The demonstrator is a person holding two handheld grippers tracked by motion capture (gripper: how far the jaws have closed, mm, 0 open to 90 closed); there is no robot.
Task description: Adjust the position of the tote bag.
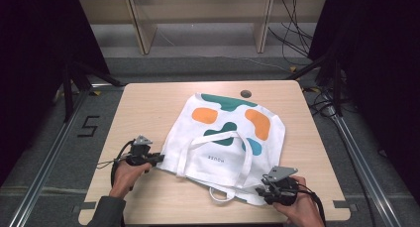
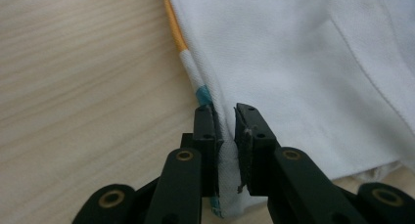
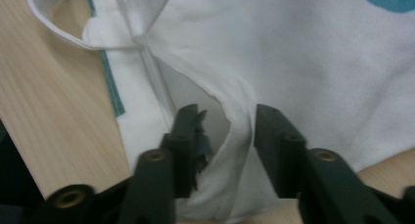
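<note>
— White cotton, splashed with orange and teal: that is the tote bag (image 1: 228, 140), lying flat near the middle of my table (image 1: 148, 108), its opening and its handles (image 1: 213, 142) towards me at six o'clock, its printed bottom towards twelve.

— Where are your tools on it?

— My left gripper (image 1: 157, 159) sits at the bag's corner at about eight o'clock from its middle. In the left gripper view my left gripper (image 2: 226, 131) has the bag's side edge (image 2: 222, 158) between its jaws; the pads press a fold of white cloth, with a strip of teal and orange trim running away along the seam (image 2: 188, 62) towards twelve.

— So that one has a grip?

— Yes, nearly closed, with only the pinched fabric keeping the jaws apart.

— And the other?

— My right gripper (image 1: 261, 191) is at the bag's near corner, at about five o'clock from its middle. In the right gripper view my right gripper (image 3: 226, 128) stands partly open. A raised lip of the bag's opening (image 3: 235, 131) rises between the jaws, but I see a gap on either side, so the pads are not pressing it.

— Anything else around?

— One loop of handle (image 1: 220, 193) pokes out from under the bag at six o'clock, a round hole (image 1: 245, 93) pierces the table at twelve, and a wooden frame (image 1: 198, 19) stands on the floor beyond
</note>
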